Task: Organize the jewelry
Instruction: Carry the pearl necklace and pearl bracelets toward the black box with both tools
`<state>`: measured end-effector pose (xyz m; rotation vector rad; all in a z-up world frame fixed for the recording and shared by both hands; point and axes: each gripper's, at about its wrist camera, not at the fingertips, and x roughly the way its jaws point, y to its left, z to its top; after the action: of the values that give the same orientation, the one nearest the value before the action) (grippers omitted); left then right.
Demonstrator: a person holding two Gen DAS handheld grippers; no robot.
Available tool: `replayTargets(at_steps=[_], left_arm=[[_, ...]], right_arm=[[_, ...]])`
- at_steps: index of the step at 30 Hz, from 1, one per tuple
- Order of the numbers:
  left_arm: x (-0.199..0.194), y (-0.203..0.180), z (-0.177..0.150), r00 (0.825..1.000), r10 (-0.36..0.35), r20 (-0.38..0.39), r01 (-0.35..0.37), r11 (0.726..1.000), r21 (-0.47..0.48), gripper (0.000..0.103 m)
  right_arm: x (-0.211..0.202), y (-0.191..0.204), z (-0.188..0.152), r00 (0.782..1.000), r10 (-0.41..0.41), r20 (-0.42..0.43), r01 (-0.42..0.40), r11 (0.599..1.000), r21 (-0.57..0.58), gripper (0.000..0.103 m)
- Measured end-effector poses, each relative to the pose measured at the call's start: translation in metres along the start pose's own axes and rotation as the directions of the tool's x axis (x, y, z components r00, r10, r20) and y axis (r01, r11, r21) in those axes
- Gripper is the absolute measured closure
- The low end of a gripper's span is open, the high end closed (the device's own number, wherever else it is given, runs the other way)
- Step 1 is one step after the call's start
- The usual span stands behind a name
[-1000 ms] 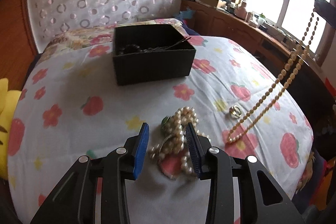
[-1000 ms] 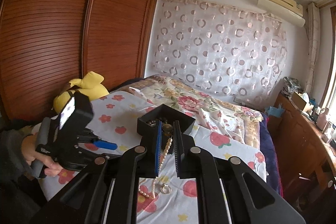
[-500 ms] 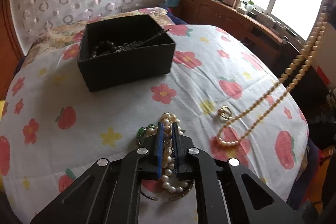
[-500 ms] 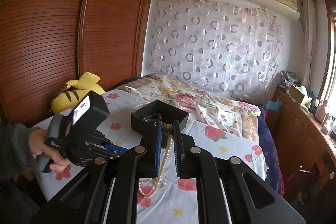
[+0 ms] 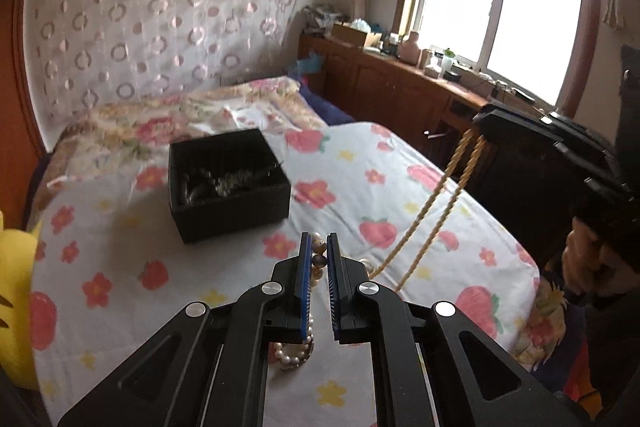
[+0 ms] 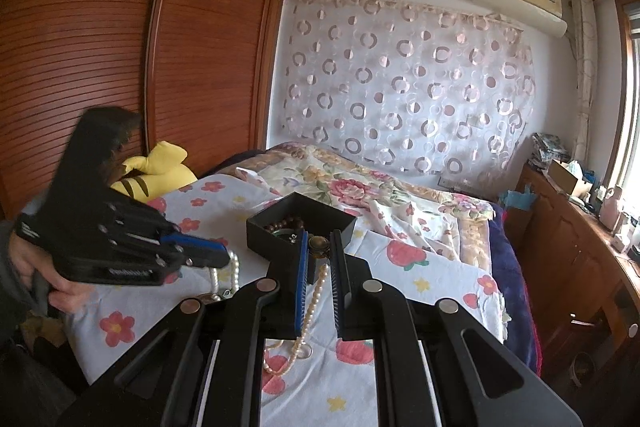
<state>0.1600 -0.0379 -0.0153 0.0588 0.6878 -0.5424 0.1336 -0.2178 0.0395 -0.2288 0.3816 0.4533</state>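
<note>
My left gripper (image 5: pixel 319 245) is shut on a white pearl necklace (image 5: pixel 296 353), lifted off the flowered bedspread; the strand hangs below the fingers, also seen in the right wrist view (image 6: pixel 234 273). My right gripper (image 6: pixel 319 245) is shut on a long cream bead necklace (image 6: pixel 310 311) whose loop trails down to the bed; it shows in the left wrist view (image 5: pixel 432 211). A black open box (image 5: pixel 228 183) holding dark beads and chains sits on the bed beyond both grippers, also in the right wrist view (image 6: pixel 300 227).
A small ring (image 6: pixel 306 351) lies on the bedspread under the right gripper. A yellow plush toy (image 6: pixel 156 171) is at the bed's left edge. A wooden cabinet (image 5: pixel 400 87) runs under the window on the right. A wardrobe (image 6: pixel 140 67) stands at left.
My left gripper closed on the pearl necklace and lifted it off the bed. The right gripper kept hold of the bead necklace and moved nearer the box.
</note>
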Motion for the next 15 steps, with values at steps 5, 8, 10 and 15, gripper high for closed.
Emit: replayTargets(at_steps=[5,8,10,15], left_arm=[[-0.008,-0.001,0.005,1.0,0.005,0.021,-0.005,1.0,-0.008,0.097],[-0.016,-0.003,0.012,0.999,-0.005,0.048,0.005,1.0,-0.009,0.097],[-0.026,-0.008,0.018,0.997,-0.002,0.073,0.001,1.0,0.002,0.097],[-0.044,-0.012,0.033,0.992,0.004,0.124,-0.005,1.0,0.013,0.097]], right_arm=[[-0.002,-0.001,0.001,1.0,-0.001,0.007,0.001,1.0,-0.004,0.091],[-0.002,0.0,0.0,1.0,0.0,0.007,0.001,1.0,-0.003,0.091],[-0.003,-0.001,0.0,1.0,-0.002,0.007,0.002,1.0,-0.003,0.091],[-0.005,-0.001,0.0,1.0,-0.001,0.01,0.001,1.0,-0.002,0.091]])
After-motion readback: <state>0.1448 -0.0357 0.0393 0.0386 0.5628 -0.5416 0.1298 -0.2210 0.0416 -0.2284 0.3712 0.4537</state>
